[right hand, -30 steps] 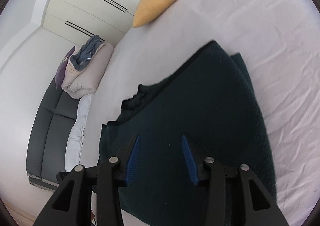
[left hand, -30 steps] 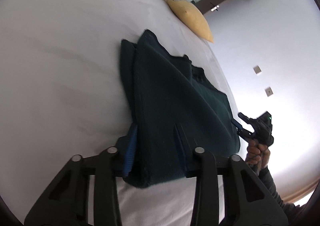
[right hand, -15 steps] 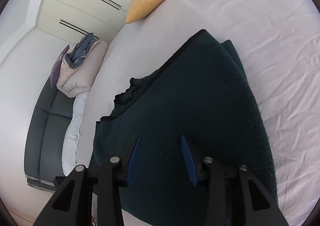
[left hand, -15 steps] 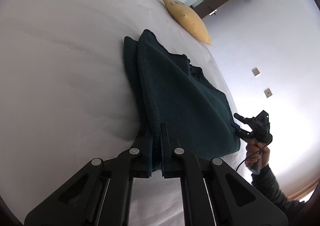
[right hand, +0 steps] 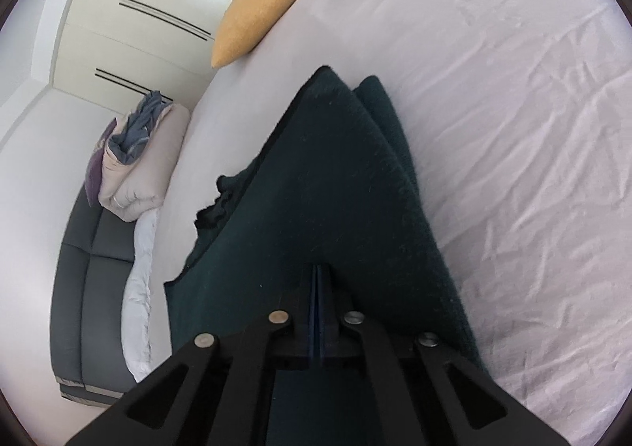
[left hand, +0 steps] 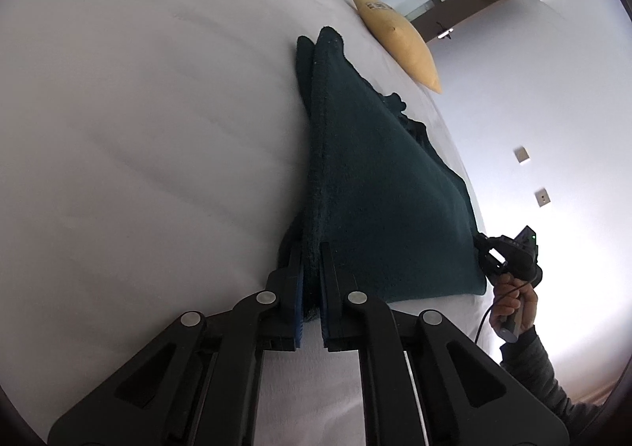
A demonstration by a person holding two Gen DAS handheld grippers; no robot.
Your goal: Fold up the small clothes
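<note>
The dark green fleecy knitted garment (left hand: pixel 379 185) lies already doubled on the white bed sheet (left hand: pixel 138 130), with the left gripper (left hand: pixel 311 288) pinching its near edge and the right gripper (right hand: pixel 318 288) closed, apparently on fabric too, so further folds likely remain.

A white bed (right hand: pixel 513 130) fills most of both views, its sheet creased. A yellow pillow (right hand: pixel 264 4) lies at its far edge. Beside the bed stands a grey sofa (right hand: pixel 91 288) with a heap of bedding (right hand: pixel 138 154) piled on it. Behind the sofa runs a cream wardrobe (right hand: pixel 130 23) with dark slot handles. In the left wrist view, the pale wall (left hand: pixel 553 90) carries two switch plates (left hand: pixel 521 154), and strong light floods the lower right.
</note>
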